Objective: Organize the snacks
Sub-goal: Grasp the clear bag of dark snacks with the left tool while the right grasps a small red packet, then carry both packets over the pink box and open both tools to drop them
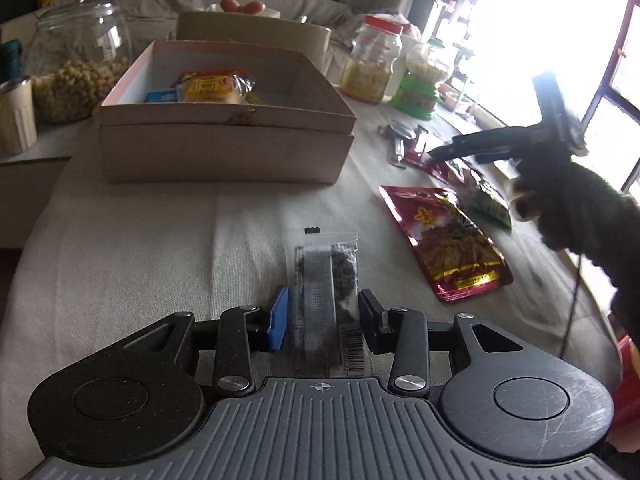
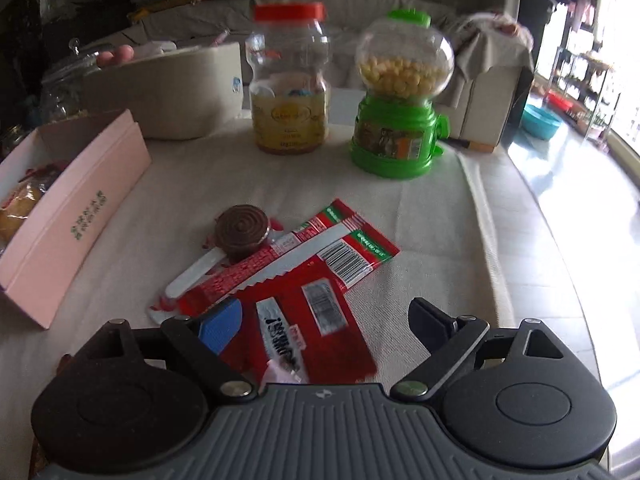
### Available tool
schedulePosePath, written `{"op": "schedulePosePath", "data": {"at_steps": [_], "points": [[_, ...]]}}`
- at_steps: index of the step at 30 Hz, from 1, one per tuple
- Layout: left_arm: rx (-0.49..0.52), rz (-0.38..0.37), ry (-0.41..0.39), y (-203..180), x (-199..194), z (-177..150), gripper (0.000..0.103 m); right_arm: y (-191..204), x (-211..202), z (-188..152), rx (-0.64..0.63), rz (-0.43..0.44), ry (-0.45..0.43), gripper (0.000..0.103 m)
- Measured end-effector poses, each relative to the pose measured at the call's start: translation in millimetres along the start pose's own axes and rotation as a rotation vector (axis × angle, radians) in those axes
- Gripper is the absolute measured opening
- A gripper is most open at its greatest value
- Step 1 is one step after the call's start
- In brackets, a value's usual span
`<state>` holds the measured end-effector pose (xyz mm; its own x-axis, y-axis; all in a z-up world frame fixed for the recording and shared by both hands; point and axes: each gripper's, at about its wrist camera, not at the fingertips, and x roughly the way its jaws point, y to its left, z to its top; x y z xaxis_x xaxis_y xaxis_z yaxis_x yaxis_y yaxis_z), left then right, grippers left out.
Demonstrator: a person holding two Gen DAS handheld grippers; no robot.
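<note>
While left gripper point(image 1: 323, 318) straddles clear sachet point(image 1: 324, 276) on cloth, jaws released, no pinch yet: sachet long axis runs along fingers, toward pink box point(image 1: 224, 136). Right gripper point(image 2: 324, 324) spread wide over red packet point(image 2: 308, 320).

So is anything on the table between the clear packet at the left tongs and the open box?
Nothing visible. The clear packet lies between the fingers of the left tongs, and only bare tablecloth stretches from it to the open box. The red pouch lies off to the right.
</note>
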<state>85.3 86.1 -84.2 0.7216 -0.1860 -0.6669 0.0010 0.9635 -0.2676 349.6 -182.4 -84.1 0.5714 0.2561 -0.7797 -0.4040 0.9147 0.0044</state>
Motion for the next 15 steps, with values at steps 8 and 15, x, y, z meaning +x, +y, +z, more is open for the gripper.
{"op": "schedulePosePath", "data": {"at_steps": [8,15], "points": [[-0.069,-0.034,-0.001,8,0,2,0.044,19,-40,-9,-0.028,0.067,0.0,0.045],[-0.061,-0.026,-0.004,6,0,0,0.044,34,-82,-43,-0.026,0.203,0.043,0.043]]}}
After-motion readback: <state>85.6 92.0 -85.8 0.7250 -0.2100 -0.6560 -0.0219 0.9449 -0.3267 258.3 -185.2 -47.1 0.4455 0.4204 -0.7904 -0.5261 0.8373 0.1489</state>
